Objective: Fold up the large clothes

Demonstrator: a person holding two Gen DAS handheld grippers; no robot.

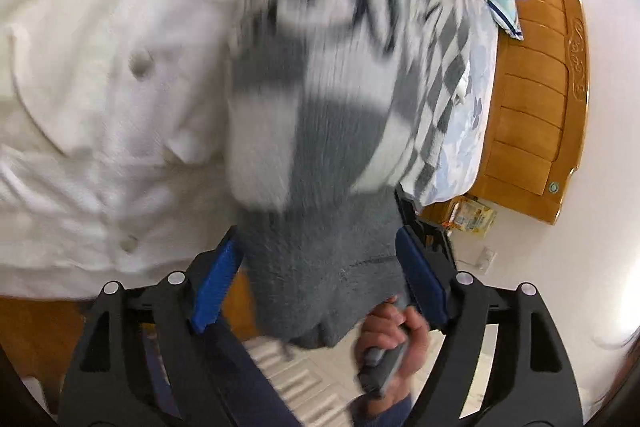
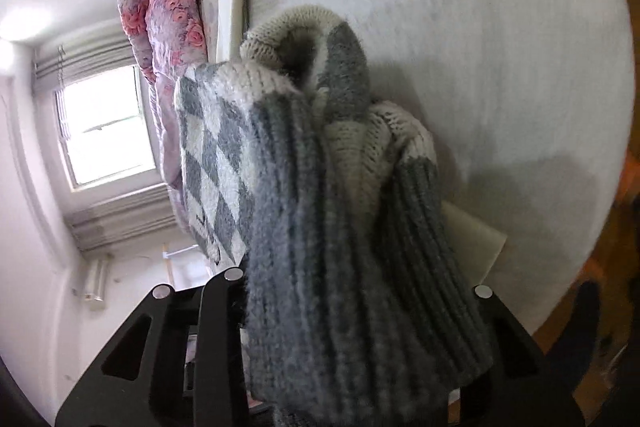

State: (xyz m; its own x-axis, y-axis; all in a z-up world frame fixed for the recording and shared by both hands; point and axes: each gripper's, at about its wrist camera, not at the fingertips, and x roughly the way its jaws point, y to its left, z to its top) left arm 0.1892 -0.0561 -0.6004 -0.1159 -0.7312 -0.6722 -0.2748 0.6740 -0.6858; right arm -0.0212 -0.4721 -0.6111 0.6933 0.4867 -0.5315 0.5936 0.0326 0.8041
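Grey-and-cream knit, checkered and lettered, fills both wrist views: the sweater (image 1: 320, 99) hangs bunched between my two tools above the bed rather than lying flat on it. My left gripper (image 1: 320, 271) has its blue pads (image 1: 218, 287) set apart, with the grey ribbed hem lying in the gap; whether they press the wool I cannot tell. My right gripper (image 2: 360, 307) is buried under ribbed knit, its fingertips hidden, so its state is unclear too, though the cloth draped over it suggests it carries the weight. A hand (image 1: 394, 331) grips a grey handle just below the left tool. I judge the garment is lifted this way to shake it out before laying it down. A white buttoned jacket (image 1: 100, 87) lies beside it on the pale sheet (image 2: 480, 47); a floral quilt (image 2: 160, 7) sits rolled by the wooden headboard (image 1: 540, 107).
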